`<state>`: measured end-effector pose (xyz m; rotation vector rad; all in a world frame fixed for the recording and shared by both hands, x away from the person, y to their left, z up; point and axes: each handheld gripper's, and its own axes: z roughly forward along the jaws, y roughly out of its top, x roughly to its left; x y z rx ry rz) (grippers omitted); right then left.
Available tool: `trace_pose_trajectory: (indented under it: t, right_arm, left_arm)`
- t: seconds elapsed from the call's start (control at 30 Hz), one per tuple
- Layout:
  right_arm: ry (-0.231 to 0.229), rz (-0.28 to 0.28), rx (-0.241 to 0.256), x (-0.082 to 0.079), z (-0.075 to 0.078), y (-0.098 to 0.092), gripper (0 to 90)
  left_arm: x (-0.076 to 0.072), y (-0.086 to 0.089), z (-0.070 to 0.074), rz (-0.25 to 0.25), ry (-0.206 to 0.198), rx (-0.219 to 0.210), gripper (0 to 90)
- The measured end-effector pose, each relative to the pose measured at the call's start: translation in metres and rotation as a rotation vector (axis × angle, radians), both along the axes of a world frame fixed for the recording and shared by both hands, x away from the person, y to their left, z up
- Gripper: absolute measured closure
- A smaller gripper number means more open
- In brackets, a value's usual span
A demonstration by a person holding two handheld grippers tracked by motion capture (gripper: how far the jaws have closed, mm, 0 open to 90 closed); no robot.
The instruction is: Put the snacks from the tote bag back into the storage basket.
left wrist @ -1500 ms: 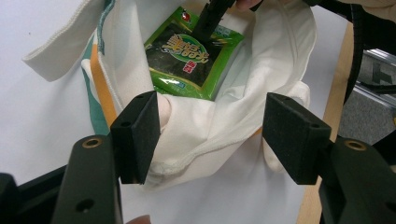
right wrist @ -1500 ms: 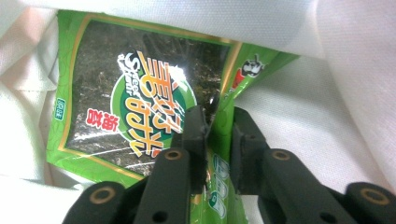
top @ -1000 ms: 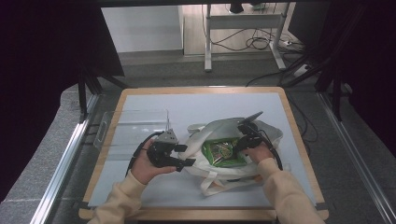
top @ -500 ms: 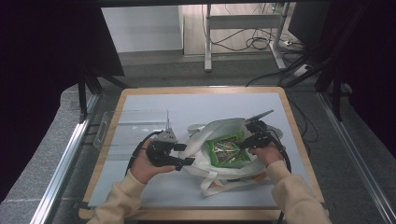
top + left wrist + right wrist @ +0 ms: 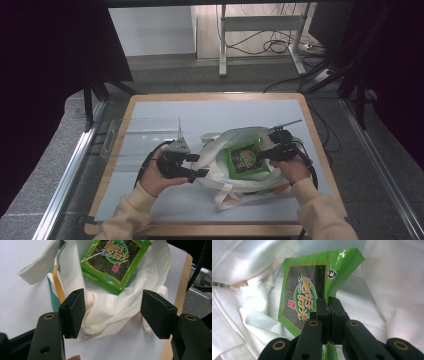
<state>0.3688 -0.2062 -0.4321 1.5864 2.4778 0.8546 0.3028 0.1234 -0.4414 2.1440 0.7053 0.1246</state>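
A white cloth tote bag [image 5: 227,187] lies on the table with its mouth open. A green seaweed snack packet [image 5: 244,159] sits in that mouth, printed side up. My right gripper [image 5: 264,153] is shut on the packet's edge [image 5: 299,297], its jaws pinching the green foil with white bag cloth [image 5: 244,270] all around. My left gripper [image 5: 200,166] is at the bag's left side. Its jaws stand wide open, with the bag's folded rim [image 5: 112,312] between them and the packet [image 5: 116,257] beyond.
A clear plastic tray [image 5: 140,135] lies at the table's left, just behind my left hand. The blue-white mat [image 5: 240,112] has a wooden border. The bag's handles [image 5: 235,200] trail toward the front edge. Cables and a desk frame are on the floor beyond.
My right gripper has shifted a little to the right with the packet, which now lies flatter and shows more of its face. The left gripper has hardly moved.
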Motion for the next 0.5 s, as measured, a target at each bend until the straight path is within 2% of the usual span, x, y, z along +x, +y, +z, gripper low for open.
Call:
trace_pose_trajectory:
  t: [0.2,0.33,0.5]
  right_arm:
    - [-0.033,-0.007,0.005,-0.004,0.005,-0.006,87.1]
    - [-0.067,-0.009,0.011,-0.007,0.015,-0.015,87.6]
    - [-0.105,0.035,0.007,-0.011,0.025,-0.018,87.8]
  left_arm:
    - [0.001,0.001,0.0,0.003,-0.001,0.004,36.3]
    - [0.001,0.0,-0.001,0.006,0.003,0.005,36.3]
    - [0.001,-0.001,-0.001,0.005,0.001,0.005,36.2]
